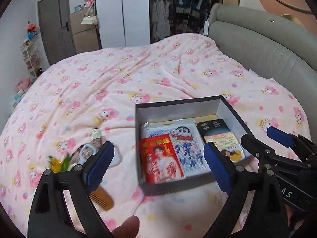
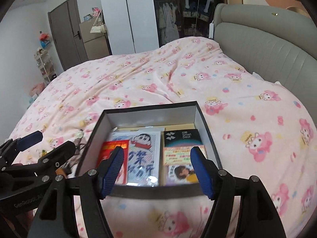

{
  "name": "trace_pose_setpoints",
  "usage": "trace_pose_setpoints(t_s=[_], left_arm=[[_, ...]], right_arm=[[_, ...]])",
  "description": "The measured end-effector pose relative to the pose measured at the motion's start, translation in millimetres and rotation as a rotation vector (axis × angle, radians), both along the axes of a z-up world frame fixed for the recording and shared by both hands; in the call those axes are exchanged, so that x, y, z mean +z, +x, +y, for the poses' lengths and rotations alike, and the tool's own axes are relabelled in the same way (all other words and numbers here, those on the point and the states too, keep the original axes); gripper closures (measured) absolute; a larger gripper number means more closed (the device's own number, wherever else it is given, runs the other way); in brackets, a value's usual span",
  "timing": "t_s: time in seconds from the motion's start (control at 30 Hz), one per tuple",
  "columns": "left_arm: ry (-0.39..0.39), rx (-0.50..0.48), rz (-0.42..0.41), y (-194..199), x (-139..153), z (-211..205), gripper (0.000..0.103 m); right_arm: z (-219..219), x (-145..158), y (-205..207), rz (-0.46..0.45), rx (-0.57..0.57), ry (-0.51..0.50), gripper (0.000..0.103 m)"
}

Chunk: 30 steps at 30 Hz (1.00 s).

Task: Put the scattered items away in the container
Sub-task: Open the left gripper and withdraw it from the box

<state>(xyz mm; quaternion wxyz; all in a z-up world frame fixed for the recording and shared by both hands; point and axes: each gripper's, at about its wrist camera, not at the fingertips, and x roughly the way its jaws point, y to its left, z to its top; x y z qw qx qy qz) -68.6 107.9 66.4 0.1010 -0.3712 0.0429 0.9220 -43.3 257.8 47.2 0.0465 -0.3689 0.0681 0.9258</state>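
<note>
A black shoebox [image 1: 178,103] with a white inside lies on the pink bedspread. In it lie a red booklet [image 1: 160,158], a cartoon pack [image 1: 184,138], a black card [image 1: 213,128] and a colourful card [image 1: 223,140]. Left of the box lie a wooden comb [image 1: 102,197], a photo card [image 1: 87,150], a small charm [image 1: 96,135] and a yellow-green wrapper [image 1: 57,161]. My left gripper [image 1: 158,146] hangs open above the box's near left part, holding nothing. My right gripper [image 2: 157,150] is open and empty over the box [image 2: 150,107], beside the left gripper [image 2: 51,138].
The pink cartoon-print bedspread [image 1: 138,75] covers the whole bed. A grey padded headboard [image 1: 257,45] curves along the right. A dark wardrobe [image 1: 178,10], a door [image 1: 55,23] and a small shelf [image 1: 31,59] stand beyond the bed. A thumb [image 1: 126,226] shows at the bottom.
</note>
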Motion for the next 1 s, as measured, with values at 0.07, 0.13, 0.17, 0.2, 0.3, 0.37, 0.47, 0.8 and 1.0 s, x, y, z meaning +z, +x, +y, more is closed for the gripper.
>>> trace_pose_setpoints(t_s=[0.07,0.13,0.17,0.2,0.3,0.37,0.47,0.8,1.0], left_arm=[[0.005,0.017,0.013,16.8,4.5,-7.4,0.007],[0.042,0.021,0.017,33.9,7.2,-18.2,0.001],[0.05,0.025,0.017,40.0,7.9,-21.0,0.001],[0.059,0.031,0.016,46.5,7.5,-25.0,0.001],[0.061,0.033,0.011,59.6,5.1,-33.9,0.001],[0.053,0.039,0.011,67.2,2.8,-38.2,0.001],[0.036,0.056,0.016,78.2,-3.2,-43.8,0.001],[0.034,0.174,-0.044,91.5,-30.5,-105.7,0.001],[0.089,0.296,-0.086,82.6,-55.5,-163.6,0.001]], right_arm=[[-9.0,4.0,15.2,0.009,0.019,0.008,0.036],[-14.3,5.9,28.4,0.014,0.026,0.009,0.036],[-18.1,6.4,35.1,0.01,0.035,0.006,0.036],[-21.1,6.8,39.6,0.009,0.043,0.0,0.036],[-31.8,6.6,51.9,0.016,0.059,0.018,0.036],[-38.7,5.4,58.7,0.024,0.063,0.038,0.036],[-47.1,0.1,66.8,0.021,0.067,0.042,0.036],[-106.9,-27.8,58.4,-0.066,0.207,0.057,0.036],[-163.3,-50.6,26.0,-0.114,0.347,0.07,0.036]])
